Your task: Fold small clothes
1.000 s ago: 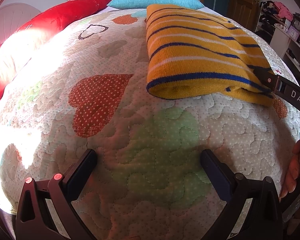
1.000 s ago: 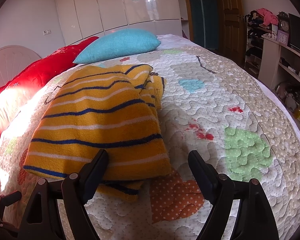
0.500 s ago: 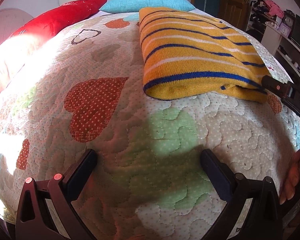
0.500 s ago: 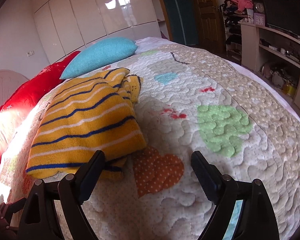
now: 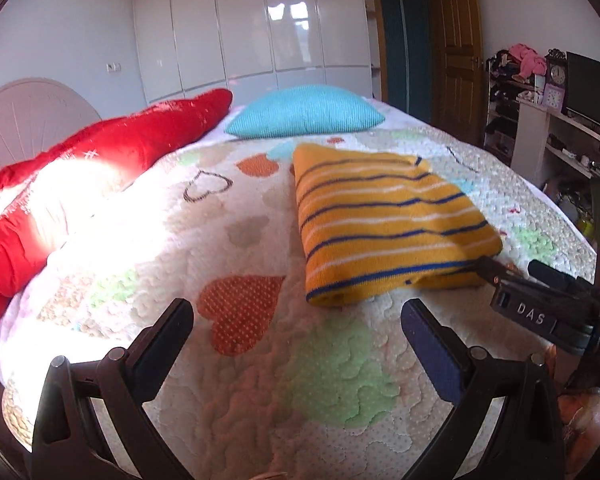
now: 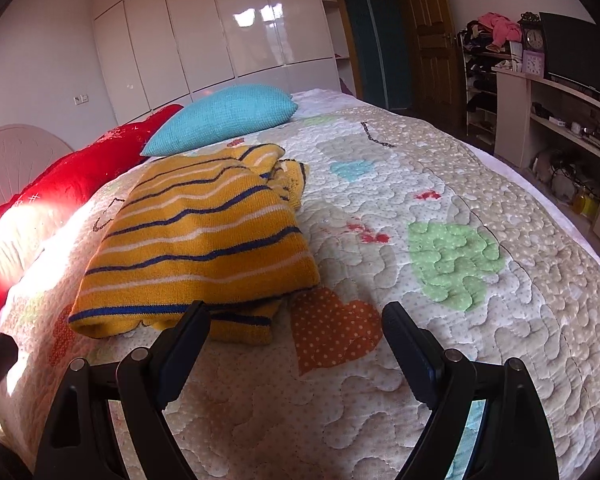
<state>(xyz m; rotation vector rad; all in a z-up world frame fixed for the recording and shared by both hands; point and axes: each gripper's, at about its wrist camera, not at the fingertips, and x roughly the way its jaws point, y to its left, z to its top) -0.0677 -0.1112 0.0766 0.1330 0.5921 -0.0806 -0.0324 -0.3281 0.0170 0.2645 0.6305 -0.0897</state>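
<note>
Since the earlier pictures both views show more of the room and less of the bed: the left gripper (image 5: 296,322) now looks up at the wardrobe (image 5: 252,20), and the right gripper (image 6: 296,326) has slid to the right, so the sweater (image 6: 196,240) now sits left of its jaws and no longer between them. Both grippers stand spread wide, with nothing between the fingers.

The sweater is folded into a long yellow packet with blue and white stripes. It lies on the quilt (image 6: 460,320), its long axis running away from the grippers toward the blue pillow (image 6: 224,116). From the left gripper it lies ahead and to the right; from the right gripper, ahead and to the left. The right one is nearer: in the left view its tip is just beside the packet's near right corner. At the far end some loose knit is bunched up, so I judge another fold may still be needed.

The quilt is soft, with stitched hearts. A red pillow (image 5: 100,148) lies on the left, and shelves (image 6: 556,120) and a door (image 6: 432,32) stand on the right.
</note>
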